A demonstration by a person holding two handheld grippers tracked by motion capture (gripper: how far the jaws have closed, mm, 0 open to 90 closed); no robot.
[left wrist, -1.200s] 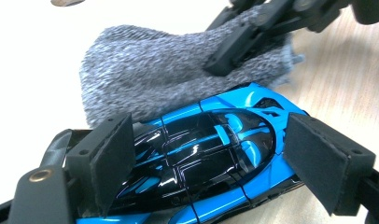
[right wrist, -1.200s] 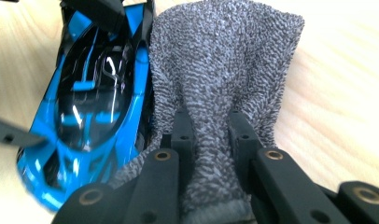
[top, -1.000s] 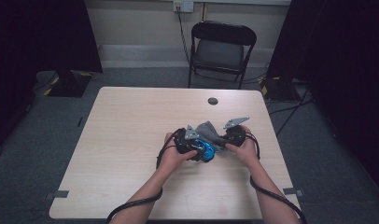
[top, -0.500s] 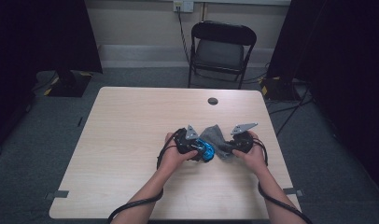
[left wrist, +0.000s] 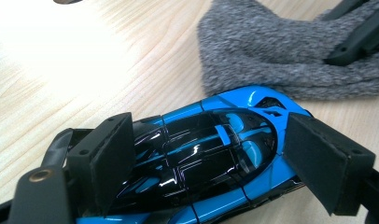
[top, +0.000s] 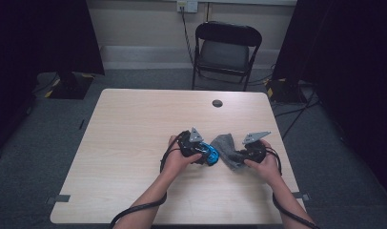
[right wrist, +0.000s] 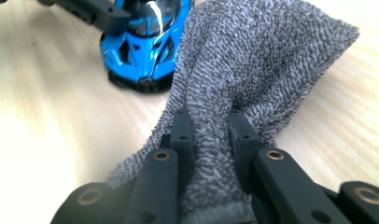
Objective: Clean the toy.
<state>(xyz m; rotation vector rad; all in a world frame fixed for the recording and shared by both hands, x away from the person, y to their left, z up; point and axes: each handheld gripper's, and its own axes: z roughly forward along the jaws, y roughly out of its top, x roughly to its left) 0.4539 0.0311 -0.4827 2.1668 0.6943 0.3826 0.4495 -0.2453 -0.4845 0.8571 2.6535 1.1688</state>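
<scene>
- High view: the table [top: 134,143] carries a blue toy car [top: 211,153] and a grey knitted cloth [top: 227,149] side by side, toward its 4 o'clock part, just ahead of the person's two hands.
- Left gripper [top: 197,149] sits over the car; in the left gripper view its two padded jaws stand on either flank of the car [left wrist: 211,158], at 9 and 3 o'clock of the cabin. The left pad lies against the bodywork; whether the right pad touches it or stands just clear I cannot tell, so a firm grip is not certain.
- Right gripper [top: 251,151] holds the cloth: in the right gripper view [right wrist: 210,135] the jaws are pinched close together with a fold of the cloth [right wrist: 253,60] squeezed between them.
- From that pinch the cloth fans out toward 12 o'clock and lies on the table top, its far edge bunched up.
- In the right gripper view the car [right wrist: 141,46] stands at 11 o'clock of the cloth, its end just beside the cloth's edge, which seems to overlap it there.
- In the left gripper view the cloth [left wrist: 281,51] lies at 1 o'clock of the car, near its nose, so it bars that side.
- Round dark grommet [top: 217,103] sits in the table at 12 o'clock, well apart from the hands.
- Folding chair [top: 226,47] stands beyond the table's far edge, cables trailing on the floor at 2 o'clock.
</scene>
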